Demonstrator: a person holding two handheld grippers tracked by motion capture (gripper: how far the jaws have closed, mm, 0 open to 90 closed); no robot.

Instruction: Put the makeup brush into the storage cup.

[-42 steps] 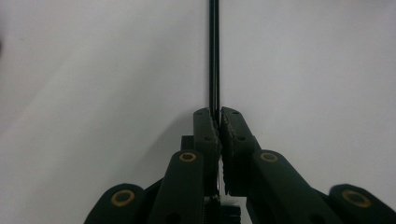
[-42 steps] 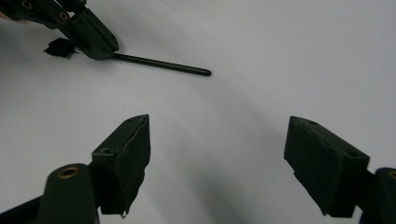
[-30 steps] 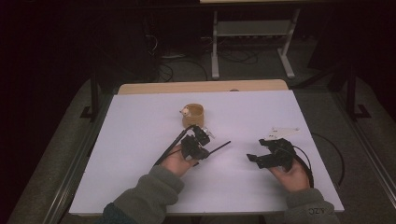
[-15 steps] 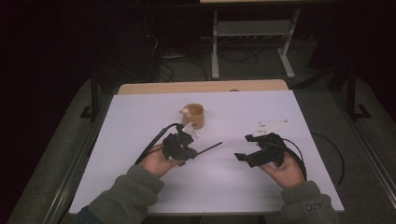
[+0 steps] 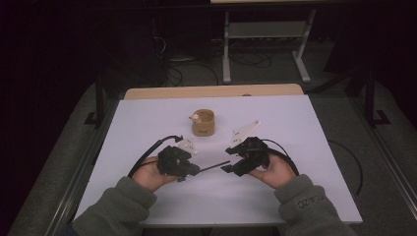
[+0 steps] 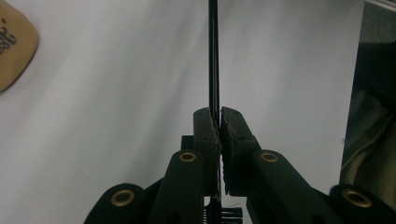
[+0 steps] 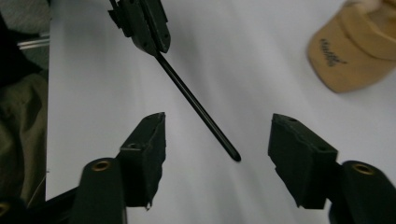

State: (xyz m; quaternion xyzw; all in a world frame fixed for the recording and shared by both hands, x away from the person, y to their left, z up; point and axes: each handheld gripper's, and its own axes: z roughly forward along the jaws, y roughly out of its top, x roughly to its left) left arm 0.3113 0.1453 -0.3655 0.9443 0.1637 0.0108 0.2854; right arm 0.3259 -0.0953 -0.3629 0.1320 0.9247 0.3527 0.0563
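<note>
L gripper [image 5: 194,170] sits low on the table, left of centre, jaws pressed tight on a thin black rod [image 5: 212,167]. In the left gripper view the rod [image 6: 214,56] runs straight up out of the pinch, w/ the pads clamped on its near end. R gripper [image 5: 227,160] is just beside it, jaws spread wide. In the right gripper view the rod [image 7: 198,108] slants down from the other gripper's black jaws at top left, its free tip ending in the gap between the two open jaws, touching neither as far as I can tell. High view: rod lies nearly level above the white table [image 5: 305,147], tip pointing toward the R gripper, the two grippers facing each other. Behind them, toward table centre, a tan cup [image 5: 203,122] stands upright w/ something small and pale at its rim, too small to make out. Cup is apart from both grippers. Grey-green sleeves [image 5: 115,209] come in from the bottom edge, a black cable looping off each gripper.
</note>
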